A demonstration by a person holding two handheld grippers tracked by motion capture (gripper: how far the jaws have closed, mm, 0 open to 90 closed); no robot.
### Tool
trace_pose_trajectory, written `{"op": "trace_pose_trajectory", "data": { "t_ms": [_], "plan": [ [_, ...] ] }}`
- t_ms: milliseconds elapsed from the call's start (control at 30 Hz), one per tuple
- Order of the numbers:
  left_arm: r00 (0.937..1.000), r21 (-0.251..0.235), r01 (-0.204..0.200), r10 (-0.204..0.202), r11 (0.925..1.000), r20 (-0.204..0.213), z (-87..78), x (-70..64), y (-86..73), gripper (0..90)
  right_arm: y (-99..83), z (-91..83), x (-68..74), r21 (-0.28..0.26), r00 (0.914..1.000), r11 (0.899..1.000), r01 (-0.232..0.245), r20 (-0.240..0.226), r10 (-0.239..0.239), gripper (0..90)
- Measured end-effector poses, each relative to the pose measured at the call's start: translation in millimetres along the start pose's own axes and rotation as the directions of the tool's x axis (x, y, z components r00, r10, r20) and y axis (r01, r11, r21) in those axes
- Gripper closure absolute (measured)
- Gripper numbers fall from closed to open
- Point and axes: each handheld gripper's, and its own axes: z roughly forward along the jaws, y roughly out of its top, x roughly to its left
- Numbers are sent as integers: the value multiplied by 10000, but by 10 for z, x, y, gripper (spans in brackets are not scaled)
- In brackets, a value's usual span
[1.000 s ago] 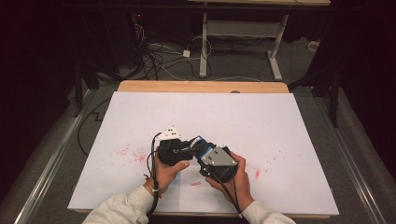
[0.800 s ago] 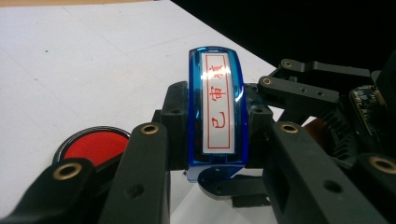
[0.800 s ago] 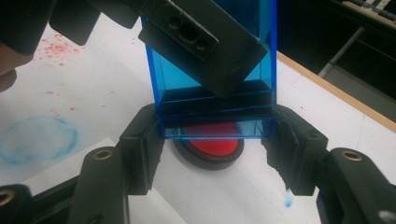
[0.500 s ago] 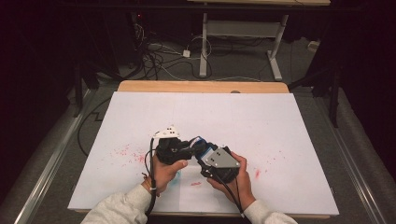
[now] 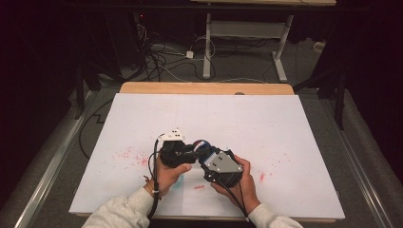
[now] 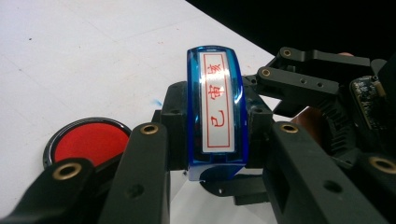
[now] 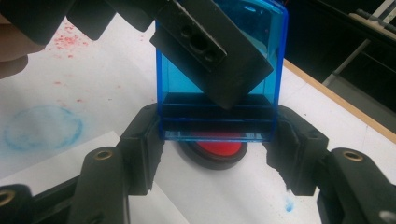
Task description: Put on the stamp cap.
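A clear blue stamp (image 5: 202, 146) with a white label and red characters (image 6: 215, 102) hangs just above the white table sheet (image 5: 247, 118), near the front middle. My left gripper (image 6: 215, 154) is shut on its two broad sides, and its black jaw crosses the stamp's face (image 7: 184, 79) in the right gripper view. From the opposite side, my right gripper (image 7: 215, 140) closes on the stamp's narrow edges at its lower end. In the high view the left gripper (image 5: 194, 149) and right gripper (image 5: 206, 154) meet nose to nose. A round red ink pad (image 6: 88, 142) lies on the sheet right under the stamp.
Red ink specks (image 5: 128, 154) dot the sheet to the left, and more lie right of the hands. A pale blue smear (image 7: 42, 127) marks the sheet near the front. A wooden strip (image 5: 204, 88) edges the far side, with cables and desk legs on the floor beyond.
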Motion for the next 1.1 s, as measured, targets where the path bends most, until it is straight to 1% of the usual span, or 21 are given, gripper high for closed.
{"op": "trace_pose_trajectory", "data": {
  "t_ms": [67,200,267,467,600,667,733,833,867,933,1033,1100],
  "plan": [
    [10000,-4,30,-30,10000,18,4,3,-4,676,-9,1,-3,-11,10000,10000,3,-63,-3,402],
    [9999,10,-72,72,10000,-107,8,-7,-5,676,-13,11,-6,-6,10000,10000,-76,-40,76,400],
    [9999,-32,-62,61,10000,-121,5,-9,-6,675,-14,10,-11,8,10000,10000,17,-65,-17,399],
    [9989,8,-397,397,9992,-265,-10,-37,10,672,-10,0,-19,3,9999,10000,5,-115,-5,398],
    [9983,-10,-474,474,9989,-328,-16,-50,15,673,-10,-6,-23,-39,9999,10000,-16,-129,15,395],
    [9982,-51,-466,463,9989,-380,-21,-55,15,673,-8,-8,-21,-42,9999,10000,-70,-86,70,391],
    [9975,-181,-462,452,9988,-550,-29,-62,16,674,-9,-7,-21,-16,9999,9999,-109,-62,109,380],
    [9972,-316,-372,350,9988,-663,-52,-51,21,675,-17,3,-19,144,9999,9999,-79,-82,80,371],
    [9968,-315,-407,384,9987,-707,-58,-51,23,675,-18,4,-19,140,9999,9999,-54,-139,56,371],
    [9966,-362,-417,390,9985,-722,-69,-50,30,675,-15,1,-15,140,10000,9999,-2,-73,3,368],
    [9952,-390,-576,543,9976,-810,-94,-54,45,675,-15,-1,-18,168,10000,9999,11,-90,-10,358],
    [9946,-417,-610,572,9973,-865,-115,-51,53,675,-14,-5,-26,161,9999,9999,38,-119,-36,353]
  ]
}}
